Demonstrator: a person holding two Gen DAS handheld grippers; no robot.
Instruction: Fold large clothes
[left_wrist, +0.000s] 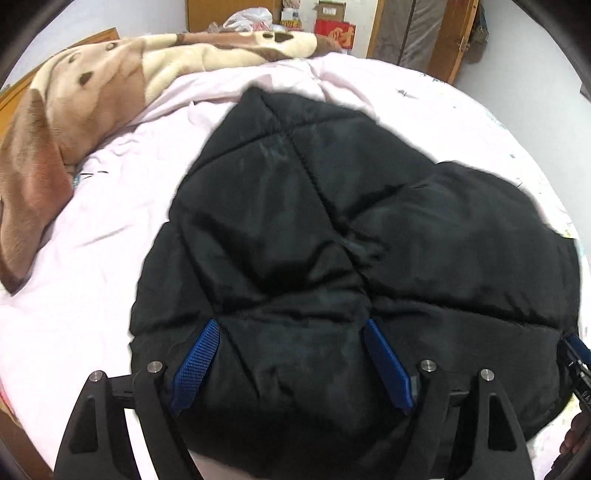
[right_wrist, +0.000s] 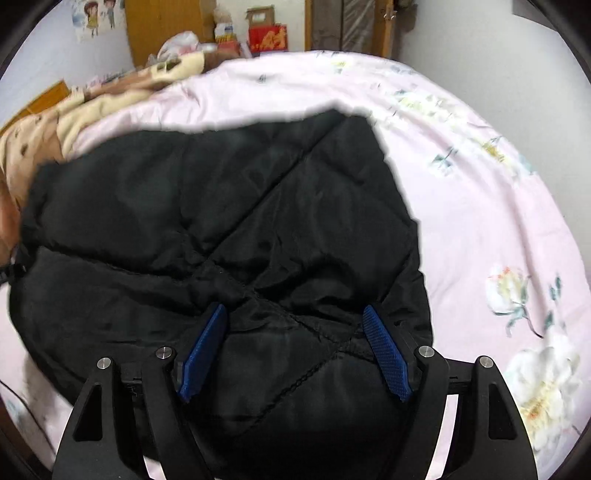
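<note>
Left wrist | puffy quilted black jacket | smooth pink sheet

The black jacket ran off the bottom edge in both wrist views, hem unseen; its far edge was smeared by blur; whether the blue pads pressed the fabric couldn't be told; shelf clutter too small to read

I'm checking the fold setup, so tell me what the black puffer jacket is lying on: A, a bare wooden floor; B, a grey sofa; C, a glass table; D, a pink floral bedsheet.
D: the black quilted puffer jacket lies spread on a pink bedsheet printed with pale flowers, with a brown and cream blanket bunched at the far side.
</note>
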